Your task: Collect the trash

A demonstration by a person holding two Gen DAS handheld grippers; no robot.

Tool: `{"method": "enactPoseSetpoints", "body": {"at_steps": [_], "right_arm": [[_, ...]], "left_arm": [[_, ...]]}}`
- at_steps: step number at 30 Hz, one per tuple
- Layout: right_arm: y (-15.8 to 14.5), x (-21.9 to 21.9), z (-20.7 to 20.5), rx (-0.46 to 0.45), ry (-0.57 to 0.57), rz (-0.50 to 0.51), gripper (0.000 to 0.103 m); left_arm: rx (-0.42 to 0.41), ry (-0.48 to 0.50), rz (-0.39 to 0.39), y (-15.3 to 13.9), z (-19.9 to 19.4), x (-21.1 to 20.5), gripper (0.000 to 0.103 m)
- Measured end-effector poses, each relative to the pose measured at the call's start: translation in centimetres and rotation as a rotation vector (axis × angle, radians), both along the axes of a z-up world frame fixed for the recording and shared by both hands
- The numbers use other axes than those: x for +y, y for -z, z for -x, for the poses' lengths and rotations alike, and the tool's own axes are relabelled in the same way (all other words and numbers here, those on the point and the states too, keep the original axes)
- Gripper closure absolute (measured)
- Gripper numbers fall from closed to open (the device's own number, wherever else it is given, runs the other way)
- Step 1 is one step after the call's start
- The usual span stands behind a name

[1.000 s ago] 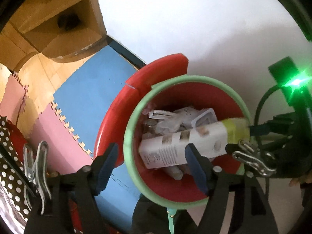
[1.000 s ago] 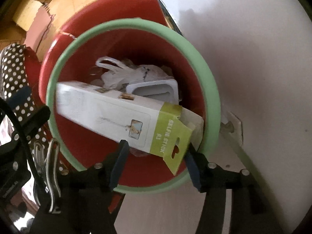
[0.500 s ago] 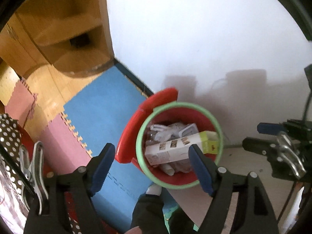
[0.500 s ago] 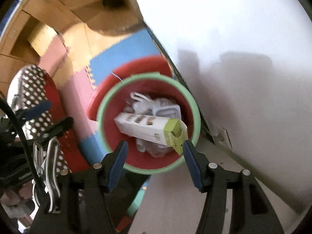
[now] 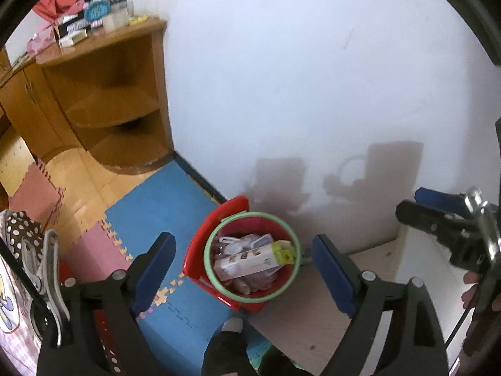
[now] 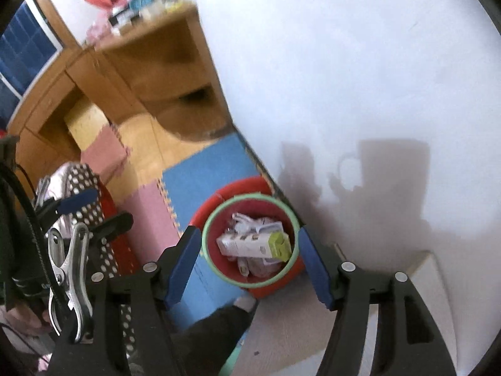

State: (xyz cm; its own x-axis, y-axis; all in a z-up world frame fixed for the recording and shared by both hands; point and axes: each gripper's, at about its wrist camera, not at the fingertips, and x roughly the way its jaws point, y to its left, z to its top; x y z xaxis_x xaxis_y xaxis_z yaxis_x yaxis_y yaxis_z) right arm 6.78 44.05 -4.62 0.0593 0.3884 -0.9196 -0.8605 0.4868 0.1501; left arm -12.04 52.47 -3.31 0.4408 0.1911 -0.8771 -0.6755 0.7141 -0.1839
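Hand-held grippers (image 5: pixel 242 274) (image 6: pixel 249 264) opening, empty

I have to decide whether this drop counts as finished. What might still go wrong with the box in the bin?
The white and green box lies across the heap of trash, near the green rim of the red bin, so it may slide out if the bin is bumped. The person's foot stands close by the bin and might knock it. Both grippers, left and right, are opening with nothing between their jaws.
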Motion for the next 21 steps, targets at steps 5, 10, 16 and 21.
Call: {"method": "enactPoseSetpoints", "body": {"at_steps": [5,10,16,21], "right_arm": [[-5.3,-2.7,0.9,-0.036,0.046,-0.088,0.033],[-8.3,-5.4,2.7,-0.089,0.06,-0.134,0.029],[-7.5,-9.3,4.1,-0.087,0.147,-0.179,0.029],[-4.3,-11.8,3.8,0.026,0.237,-0.153,0.029]], "left_arm": [[-0.058,0.01,0.032,-3.6,0.6,-1.7,0.008],[-0.05,0.066,-0.041,-5.4,0.7,-4.3,0.007],[-0.03,0.048,-0.085,-4.7,1.5,-6.6,0.007],[0.007,0.01,-0.118,-3.5,2.5,-6.4,0.007]]}}
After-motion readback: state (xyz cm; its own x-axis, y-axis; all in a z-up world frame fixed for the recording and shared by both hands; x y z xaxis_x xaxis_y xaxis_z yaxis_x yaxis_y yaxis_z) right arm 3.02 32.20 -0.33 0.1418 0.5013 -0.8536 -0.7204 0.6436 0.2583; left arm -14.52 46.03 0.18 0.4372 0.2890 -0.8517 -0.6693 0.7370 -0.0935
